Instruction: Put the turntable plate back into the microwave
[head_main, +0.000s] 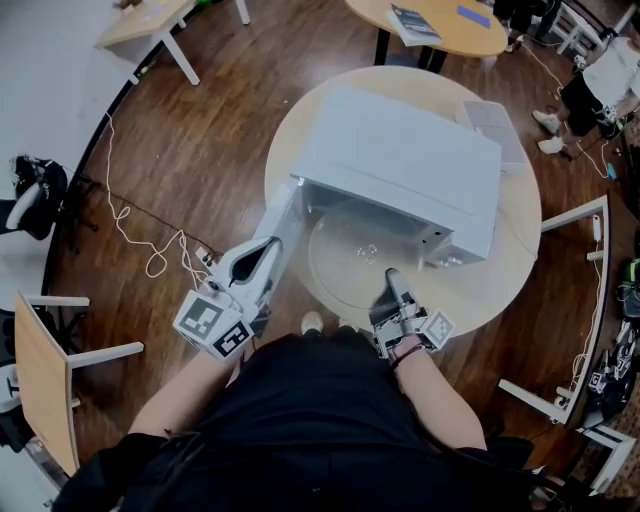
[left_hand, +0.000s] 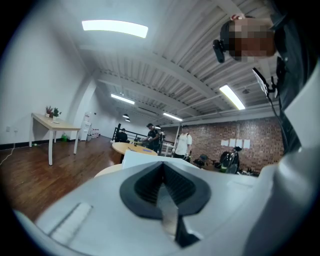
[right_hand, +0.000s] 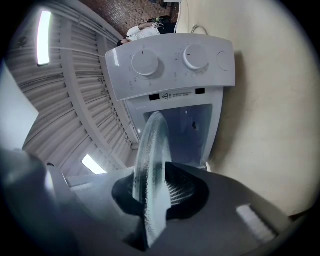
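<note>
Right gripper (head_main: 392, 288): we are clamping its jaws, narrowly parted, on the near rim of the glass turntable plate (head_main: 345, 262). We are holding the plate level in front of the white microwave (head_main: 400, 150), and its far edge is lying at the mouth of the open cavity (right_hand: 192, 130). Left gripper (head_main: 262, 255): we are holding it with jaws drawn together, alongside the open microwave door (head_main: 290, 210); whether it is touching the door we cannot tell. Two round knobs (right_hand: 145, 63) are facing us on the control panel. The microwave is sitting on a round wooden table (head_main: 520, 240).
</note>
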